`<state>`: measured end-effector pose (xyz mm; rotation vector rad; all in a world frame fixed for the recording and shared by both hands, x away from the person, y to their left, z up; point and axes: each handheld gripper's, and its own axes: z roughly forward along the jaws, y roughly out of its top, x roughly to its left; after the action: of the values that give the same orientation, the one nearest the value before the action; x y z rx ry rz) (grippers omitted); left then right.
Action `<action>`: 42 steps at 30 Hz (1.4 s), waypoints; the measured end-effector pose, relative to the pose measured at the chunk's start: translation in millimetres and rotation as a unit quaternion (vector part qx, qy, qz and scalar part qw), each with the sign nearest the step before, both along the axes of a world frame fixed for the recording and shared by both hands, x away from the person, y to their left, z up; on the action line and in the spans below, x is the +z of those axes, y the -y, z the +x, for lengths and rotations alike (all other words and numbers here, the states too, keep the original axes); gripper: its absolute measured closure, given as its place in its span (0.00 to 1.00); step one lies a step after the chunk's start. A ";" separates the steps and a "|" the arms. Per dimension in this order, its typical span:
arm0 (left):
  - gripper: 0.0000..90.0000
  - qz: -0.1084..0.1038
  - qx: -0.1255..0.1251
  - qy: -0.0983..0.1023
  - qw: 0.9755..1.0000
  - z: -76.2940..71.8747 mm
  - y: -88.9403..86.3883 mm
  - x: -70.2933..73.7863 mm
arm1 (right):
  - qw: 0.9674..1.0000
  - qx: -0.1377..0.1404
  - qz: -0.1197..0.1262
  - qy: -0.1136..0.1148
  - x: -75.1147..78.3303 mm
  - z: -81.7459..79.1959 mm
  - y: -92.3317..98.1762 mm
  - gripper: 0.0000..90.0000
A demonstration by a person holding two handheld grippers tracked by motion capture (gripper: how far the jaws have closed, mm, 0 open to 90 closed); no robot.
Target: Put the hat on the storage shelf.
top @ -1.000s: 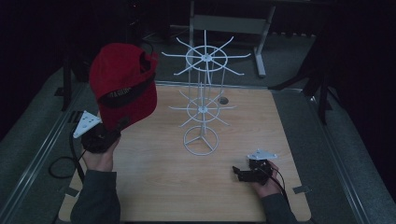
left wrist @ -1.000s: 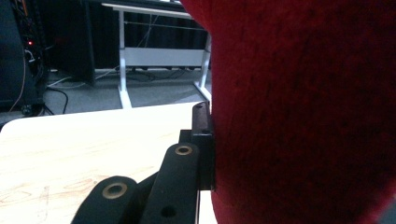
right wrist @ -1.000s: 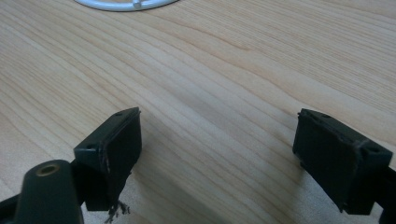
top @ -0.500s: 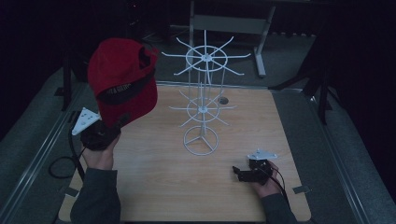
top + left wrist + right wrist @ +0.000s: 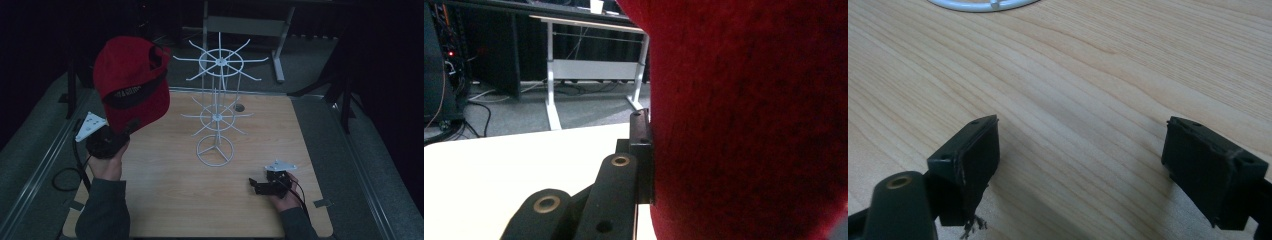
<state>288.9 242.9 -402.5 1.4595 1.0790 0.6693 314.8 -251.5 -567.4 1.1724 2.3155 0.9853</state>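
- Red cap [image 5: 131, 82]: raised above the table's left side, at about ten o'clock from the white wire rack [image 5: 217, 107]; apart from the rack's hooks.
- Left gripper [image 5: 117, 135]: jaws clamped on the cap's lower edge; in the left gripper view red fabric [image 5: 749, 120] presses against the black jaw.
- Right gripper [image 5: 257, 185]: jaws spread wide, nothing between them, low over the wooden table [image 5: 165, 200] at five o'clock from the rack base.
- Handling, by judgement: keep the clamp firm, carry the cap toward one o'clock, line its opening over one upper hook, lower gently; the light rack may tip if nudged.
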 end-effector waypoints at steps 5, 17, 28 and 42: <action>0.94 0.001 -0.005 0.003 1.000 -0.3 1.4 4.5 | 1.000 0.000 0.000 0.000 0.0 0.0 0.0 0.17; 0.94 -0.002 -0.004 0.010 1.000 -1.2 2.5 13.1 | 1.000 0.000 0.000 0.000 0.0 0.0 0.0 0.17; 0.94 -0.004 -0.004 0.018 1.000 0.0 4.9 23.3 | 1.000 0.000 0.000 0.000 0.0 0.0 0.0 0.17; 0.94 -0.007 -0.004 0.024 1.000 -0.7 9.1 28.4 | 1.000 0.000 0.000 0.000 0.0 0.0 0.0 0.17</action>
<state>288.3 233.8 -374.0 1.4290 1.0372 0.6868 314.8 -251.5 -567.4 1.1725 2.3155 0.9853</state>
